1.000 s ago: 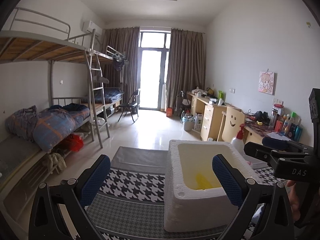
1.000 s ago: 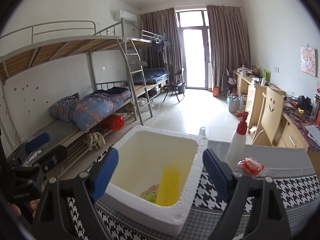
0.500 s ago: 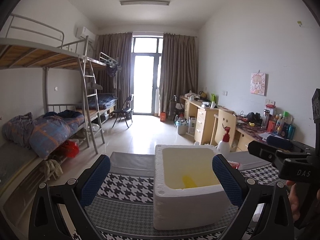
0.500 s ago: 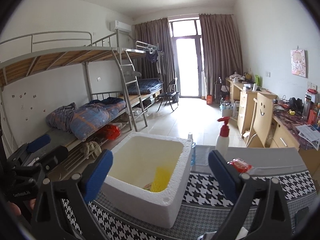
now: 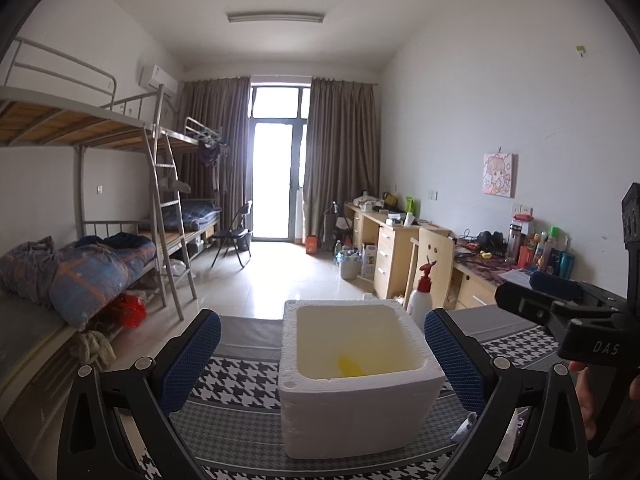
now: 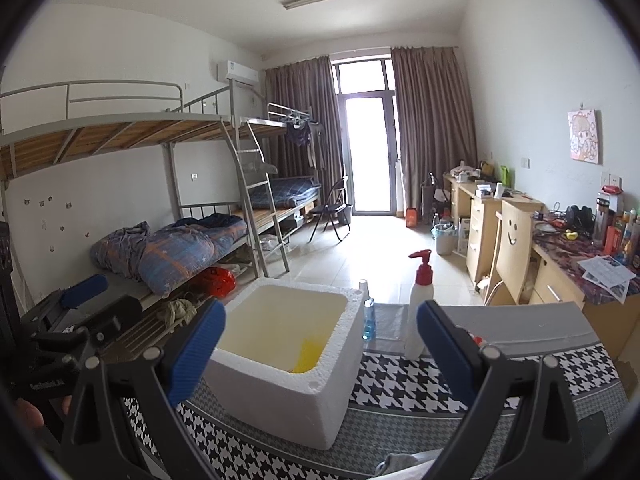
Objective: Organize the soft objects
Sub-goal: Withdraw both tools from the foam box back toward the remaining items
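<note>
Right gripper (image 6: 320, 344): two blue ribbed pads spread wide, nothing between, just been opening. Left gripper (image 5: 322, 354): same pads, released, empty. White rough-grained square foam box (image 5: 352, 412) at 12 o'clock of both, on black-and-white houndstooth cloth table (image 5: 236, 380). One yellow netted soft piece (image 6: 306, 358) inside box, against near right wall. Two bottles at 1 o'clock of right pads: white red-pump bottle (image 6: 416, 312), small clear blue-liquid bottle (image 6: 368, 318), just behind box.
</note>
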The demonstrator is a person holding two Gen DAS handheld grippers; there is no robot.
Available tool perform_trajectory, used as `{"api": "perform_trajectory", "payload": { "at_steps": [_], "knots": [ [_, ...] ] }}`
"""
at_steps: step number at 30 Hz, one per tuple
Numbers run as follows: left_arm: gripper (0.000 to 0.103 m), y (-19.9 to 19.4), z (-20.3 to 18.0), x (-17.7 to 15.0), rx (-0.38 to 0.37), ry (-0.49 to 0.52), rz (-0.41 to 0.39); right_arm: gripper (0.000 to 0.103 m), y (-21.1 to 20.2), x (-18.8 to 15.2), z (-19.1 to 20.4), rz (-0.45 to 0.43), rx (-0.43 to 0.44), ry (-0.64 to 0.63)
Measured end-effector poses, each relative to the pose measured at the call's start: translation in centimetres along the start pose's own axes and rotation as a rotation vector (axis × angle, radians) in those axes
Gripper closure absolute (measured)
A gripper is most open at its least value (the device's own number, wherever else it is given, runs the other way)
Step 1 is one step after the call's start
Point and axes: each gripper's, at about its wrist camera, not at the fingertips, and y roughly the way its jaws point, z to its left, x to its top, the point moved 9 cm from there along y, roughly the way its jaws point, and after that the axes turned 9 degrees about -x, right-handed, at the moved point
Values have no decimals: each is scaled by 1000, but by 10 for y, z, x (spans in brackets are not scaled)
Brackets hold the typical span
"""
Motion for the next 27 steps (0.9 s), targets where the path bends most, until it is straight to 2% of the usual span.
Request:
{"api": "perform_trajectory", "payload": {
  "at_steps": [13,27],
  "knots": [
    [1,-7,-20,-2,-34,19,-15,5,-20,-9,-15,-26,-40,8],
    [1,-3,-39,-12,-103,15,-12,5,-36,-25,-41,-46,-101,22]
  ]
}}
